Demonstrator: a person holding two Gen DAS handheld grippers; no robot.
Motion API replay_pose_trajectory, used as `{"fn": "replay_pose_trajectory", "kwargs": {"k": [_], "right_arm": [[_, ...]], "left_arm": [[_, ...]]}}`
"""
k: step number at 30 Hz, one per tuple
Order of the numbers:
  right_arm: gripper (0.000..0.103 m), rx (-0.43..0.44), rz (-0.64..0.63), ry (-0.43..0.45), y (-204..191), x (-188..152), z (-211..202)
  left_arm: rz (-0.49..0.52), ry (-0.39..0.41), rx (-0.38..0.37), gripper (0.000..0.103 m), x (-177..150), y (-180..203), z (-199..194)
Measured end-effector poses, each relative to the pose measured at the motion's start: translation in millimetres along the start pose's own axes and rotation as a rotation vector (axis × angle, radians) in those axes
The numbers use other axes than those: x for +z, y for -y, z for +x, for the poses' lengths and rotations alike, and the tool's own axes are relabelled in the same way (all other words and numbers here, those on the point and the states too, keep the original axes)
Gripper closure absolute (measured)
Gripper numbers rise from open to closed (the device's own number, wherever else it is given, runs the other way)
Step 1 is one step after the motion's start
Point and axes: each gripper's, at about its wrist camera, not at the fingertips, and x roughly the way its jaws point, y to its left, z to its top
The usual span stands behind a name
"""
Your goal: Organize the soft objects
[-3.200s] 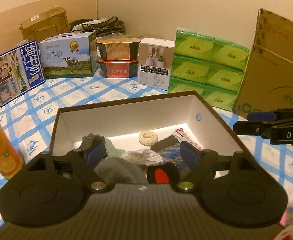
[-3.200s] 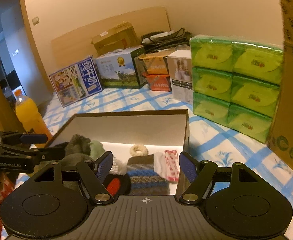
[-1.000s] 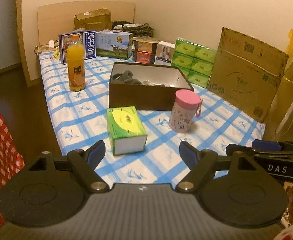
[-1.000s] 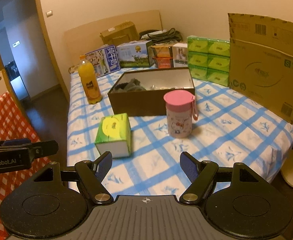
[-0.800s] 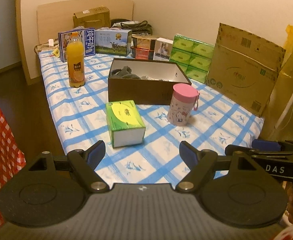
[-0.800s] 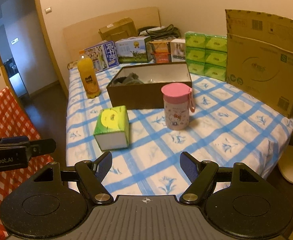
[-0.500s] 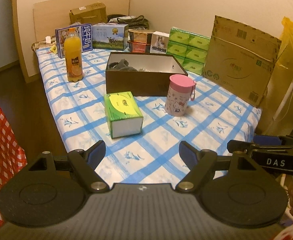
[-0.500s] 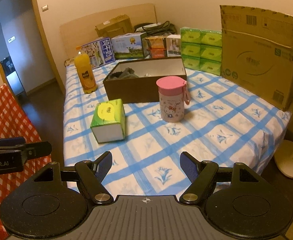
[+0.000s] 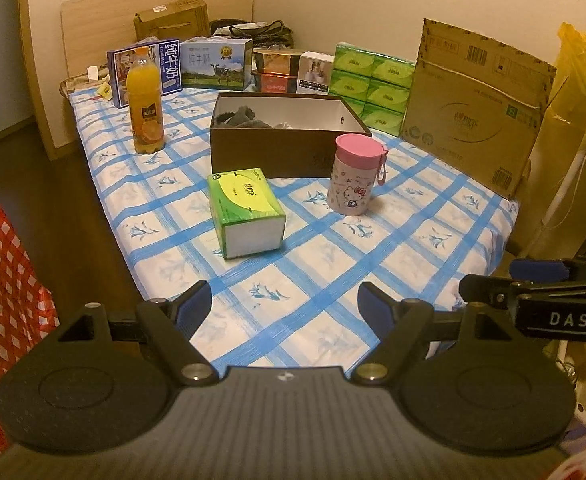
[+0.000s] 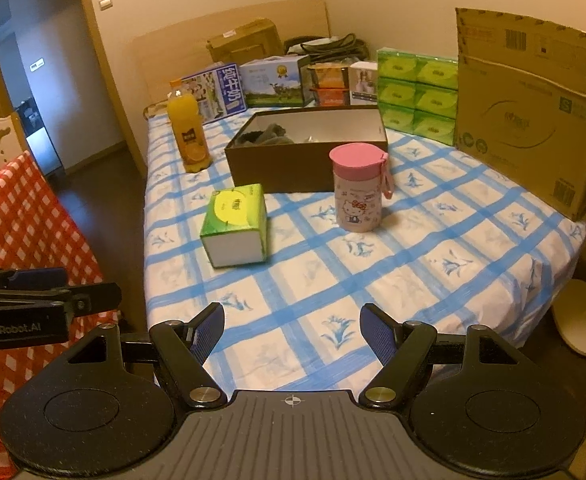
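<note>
A brown open box [image 9: 281,152] stands on the blue-checked table [image 9: 333,248] and holds grey socks [image 9: 239,116] and other soft items, mostly hidden by its walls. It also shows in the right wrist view [image 10: 293,164] with the socks [image 10: 269,134]. My left gripper [image 9: 285,304] is open and empty, held back over the table's near edge. My right gripper [image 10: 292,330] is open and empty, also back at the near edge. Each gripper shows at the side of the other's view.
A green tissue box [image 9: 245,210] and a pink-lidded Hello Kitty cup [image 9: 355,178] stand in front of the brown box. An orange juice bottle [image 9: 145,104] stands at left. Cartons, green tissue packs [image 9: 371,82] and a cardboard box [image 9: 477,108] line the back and right. A red-checked cloth [image 10: 17,220] hangs at left.
Both grippers have pulled back from just over the brown box to beyond the table's near edge, staying open. Nothing on the table has moved.
</note>
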Motion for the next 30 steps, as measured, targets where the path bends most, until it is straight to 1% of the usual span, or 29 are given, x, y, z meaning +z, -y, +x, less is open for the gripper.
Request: {"fn": "replay_pose_trajectory", "kwargs": {"k": [14,30], "right_arm": [[0.028,0.022,0.005,0.001,1,0,-19],[0.028,0.028,0.008,0.012,1,2,-33]], "left_arm": [[0.025,-0.02,-0.006,0.024,-1,8,-17],[0.058,-0.012,-0.027,0.024,4,22,-30]]}}
